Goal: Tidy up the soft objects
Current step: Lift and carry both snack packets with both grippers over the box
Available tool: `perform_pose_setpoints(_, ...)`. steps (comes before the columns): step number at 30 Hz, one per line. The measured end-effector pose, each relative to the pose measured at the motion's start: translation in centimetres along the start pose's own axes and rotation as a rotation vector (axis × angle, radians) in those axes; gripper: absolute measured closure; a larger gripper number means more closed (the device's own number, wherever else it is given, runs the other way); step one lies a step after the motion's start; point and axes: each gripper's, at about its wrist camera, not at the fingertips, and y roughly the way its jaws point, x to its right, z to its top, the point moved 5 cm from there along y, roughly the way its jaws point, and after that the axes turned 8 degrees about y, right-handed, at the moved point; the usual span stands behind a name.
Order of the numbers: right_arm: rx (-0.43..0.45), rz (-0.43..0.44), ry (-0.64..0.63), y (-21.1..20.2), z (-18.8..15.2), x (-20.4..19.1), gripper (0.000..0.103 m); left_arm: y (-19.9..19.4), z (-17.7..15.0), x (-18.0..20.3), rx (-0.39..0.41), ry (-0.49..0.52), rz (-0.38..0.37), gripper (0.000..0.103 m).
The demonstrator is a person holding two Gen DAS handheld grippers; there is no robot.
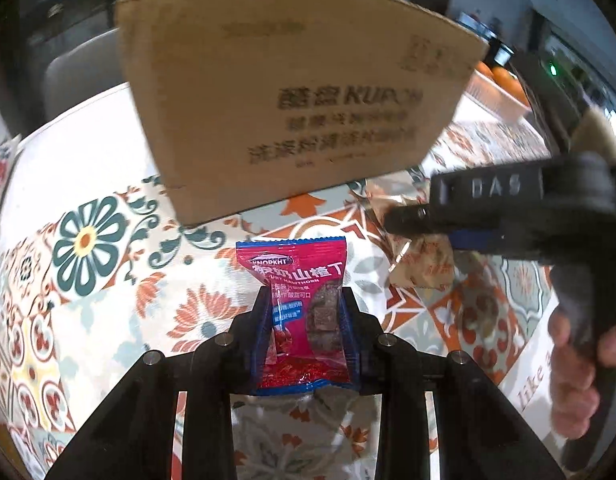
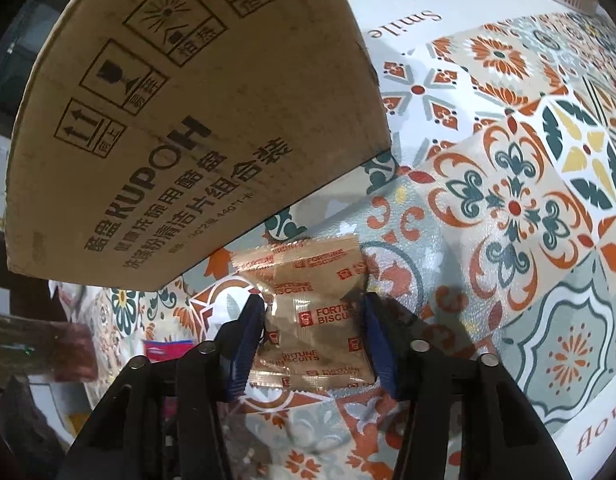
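My left gripper (image 1: 303,300) grasps a red hawthorn snack packet (image 1: 303,308); my right gripper (image 2: 314,312) clamps a tan fortune-biscuit packet (image 2: 312,320), both above the patterned bench (image 2: 508,200) near a brown cardboard box (image 1: 291,96).

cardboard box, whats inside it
Cannot tell: both views show only the cardboard box from outside, its printed walls hiding the interior. Only the patterned tablecloth shows around it.

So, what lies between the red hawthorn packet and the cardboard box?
In the left wrist view, only bare patterned tablecloth lies between the red hawthorn packet and the cardboard box.
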Motion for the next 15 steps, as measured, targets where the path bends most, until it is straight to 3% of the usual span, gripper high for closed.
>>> perform_pose_setpoints(8, 0.043, -0.008, -0.056, -1.1, -0.5, 0.2, 0.055, -1.5, 0.1, -1.3, 0.025, -0.11, 0.003, 0.071)
perform_pose_setpoints(15, 0.093, 0.001, -0.121, -4.2, -1.1, 0.7, 0.055, -5.0, -0.3, -2.3, 0.055, -0.144, 0.005, 0.071)
